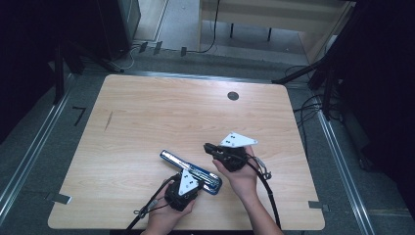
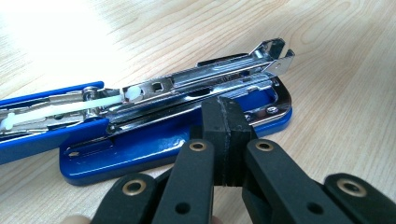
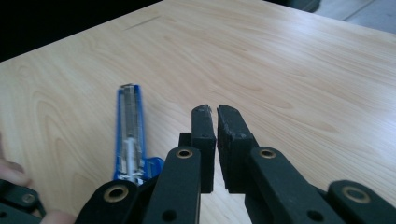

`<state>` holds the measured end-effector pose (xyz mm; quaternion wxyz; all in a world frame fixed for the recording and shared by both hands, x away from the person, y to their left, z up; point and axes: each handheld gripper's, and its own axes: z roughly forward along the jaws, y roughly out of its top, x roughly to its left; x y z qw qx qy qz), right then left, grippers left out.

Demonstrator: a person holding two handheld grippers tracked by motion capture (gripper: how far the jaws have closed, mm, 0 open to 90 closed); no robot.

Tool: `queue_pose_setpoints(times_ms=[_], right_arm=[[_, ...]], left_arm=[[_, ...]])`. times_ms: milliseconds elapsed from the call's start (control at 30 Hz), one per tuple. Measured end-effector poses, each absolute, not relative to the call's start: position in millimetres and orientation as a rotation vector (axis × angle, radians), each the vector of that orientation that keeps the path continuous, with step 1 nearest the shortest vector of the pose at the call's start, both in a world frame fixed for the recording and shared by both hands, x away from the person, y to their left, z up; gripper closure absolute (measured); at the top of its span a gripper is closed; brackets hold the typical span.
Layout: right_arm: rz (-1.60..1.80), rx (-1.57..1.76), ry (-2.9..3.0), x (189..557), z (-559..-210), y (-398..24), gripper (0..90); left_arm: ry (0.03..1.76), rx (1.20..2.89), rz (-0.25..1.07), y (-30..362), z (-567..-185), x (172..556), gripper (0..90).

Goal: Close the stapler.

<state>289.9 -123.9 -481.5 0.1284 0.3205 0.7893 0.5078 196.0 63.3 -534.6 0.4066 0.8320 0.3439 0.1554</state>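
Blue stapler (image 1: 191, 171) lying swung open on the near middle of the counter (image 1: 147, 112), lid folded back flat, chrome staple channel (image 2: 205, 79) exposed and raised off the base.

Left gripper (image 1: 183, 188) parked at the near end of the stapler, jaws shut pad to pad with nothing between them. In the left gripper view, tips pressed down against the blue base plate (image 2: 140, 154), or just above it; contact likely but not certain. Reads as pinning the stapler in place.

Right gripper (image 1: 209, 147) up and off to the right of the stapler, clear of it, pointing left across the counter. Jaws nearly closed, only a thin slit between the pads, empty. In the right gripper view, stapler (image 3: 130, 133) lying ahead and to the left of the tips, well apart.

Step in hand, as judged: stapler opened and held steady; right side free between actions. No staples or paper seen on the counter.

Next move, as judged: bring right gripper back over the chrome channel or the folded-back lid, then either push the lid over to close or work the channel. Needs left hold kept firm so the base does not skid on the smooth wood.
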Motion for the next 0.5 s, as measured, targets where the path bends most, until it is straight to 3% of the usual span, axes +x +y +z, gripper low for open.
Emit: queue_pose_setpoints(times_ms=[500], right_arm=[[1.351,1.094,2.198,297,-493,-187,85.8]], left_arm=[[0.867,2.094,0.384,64,-535,196,90.0]])
